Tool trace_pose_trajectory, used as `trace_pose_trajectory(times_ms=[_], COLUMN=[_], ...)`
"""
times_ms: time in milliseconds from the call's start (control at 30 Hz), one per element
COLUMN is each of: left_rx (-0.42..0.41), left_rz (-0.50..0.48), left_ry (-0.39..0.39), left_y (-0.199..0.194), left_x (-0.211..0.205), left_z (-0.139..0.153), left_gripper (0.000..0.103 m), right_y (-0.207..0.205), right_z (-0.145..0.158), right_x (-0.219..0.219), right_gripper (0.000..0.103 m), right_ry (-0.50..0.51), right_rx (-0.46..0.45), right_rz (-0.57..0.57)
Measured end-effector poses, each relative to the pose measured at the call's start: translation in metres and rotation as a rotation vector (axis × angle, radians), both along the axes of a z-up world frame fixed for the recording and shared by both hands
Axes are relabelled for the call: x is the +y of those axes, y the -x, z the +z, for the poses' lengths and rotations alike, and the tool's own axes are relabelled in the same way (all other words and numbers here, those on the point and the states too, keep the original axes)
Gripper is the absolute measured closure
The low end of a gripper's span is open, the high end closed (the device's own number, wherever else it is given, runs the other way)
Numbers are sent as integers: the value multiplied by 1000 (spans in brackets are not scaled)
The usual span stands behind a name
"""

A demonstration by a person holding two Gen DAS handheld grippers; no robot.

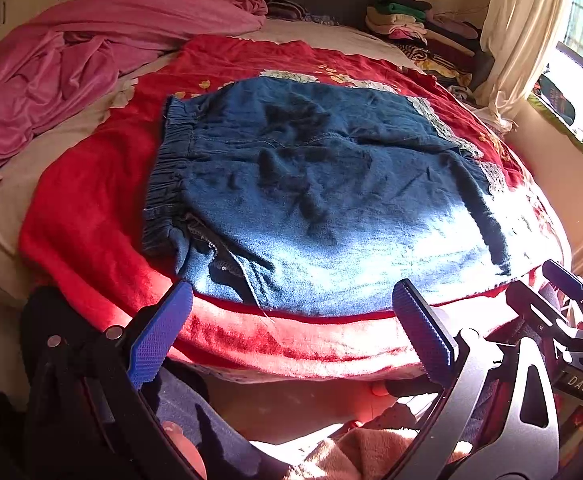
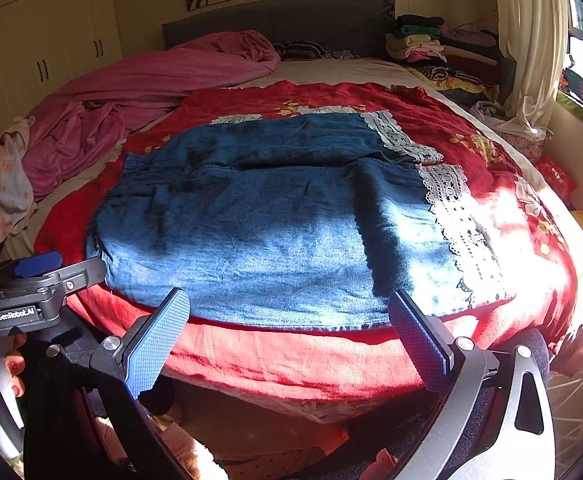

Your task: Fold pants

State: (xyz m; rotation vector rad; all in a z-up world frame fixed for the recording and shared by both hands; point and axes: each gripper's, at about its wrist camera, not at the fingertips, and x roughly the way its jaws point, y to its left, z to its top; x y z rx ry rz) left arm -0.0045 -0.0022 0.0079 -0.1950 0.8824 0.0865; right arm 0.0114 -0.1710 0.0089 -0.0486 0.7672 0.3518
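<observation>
Blue denim pants [image 1: 311, 192] with white lace hems [image 2: 451, 200] lie flat on a red blanket [image 1: 91, 200] on the bed, waistband to the left, legs to the right. They also show in the right wrist view [image 2: 259, 224]. My left gripper [image 1: 291, 300] is open and empty, at the near edge of the pants by the waist end. My right gripper [image 2: 289, 304] is open and empty, at the near edge toward the leg end. The right gripper also shows at the right of the left wrist view [image 1: 563, 300].
A pink quilt [image 2: 131, 92] is bunched at the far left of the bed. Stacked folded clothes [image 2: 431, 44] sit at the far right by the headboard [image 2: 291, 20]. A curtain [image 2: 531, 40] and window are on the right. Wardrobes [image 2: 51, 40] stand on the left.
</observation>
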Motion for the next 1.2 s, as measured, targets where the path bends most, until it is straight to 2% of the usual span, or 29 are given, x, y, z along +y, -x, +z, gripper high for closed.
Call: trace_pose_trajectory(times_ms=[500,900,1200], left_rx=[-1,-6,-18], left_rz=[-2,5,45], left_ry=[-1,3,13], left_y=[1,-3,-43], left_x=[0,3,38], left_z=[0,4,6], left_gripper=[9,9,9], right_y=[-1,-18,-62], right_z=[1,-1,5], right_x=[0,8,23], right_gripper=[4,4,4], right_ry=[3,15,33], right_rx=[-10,-5,-6], right_rz=[0,4,37])
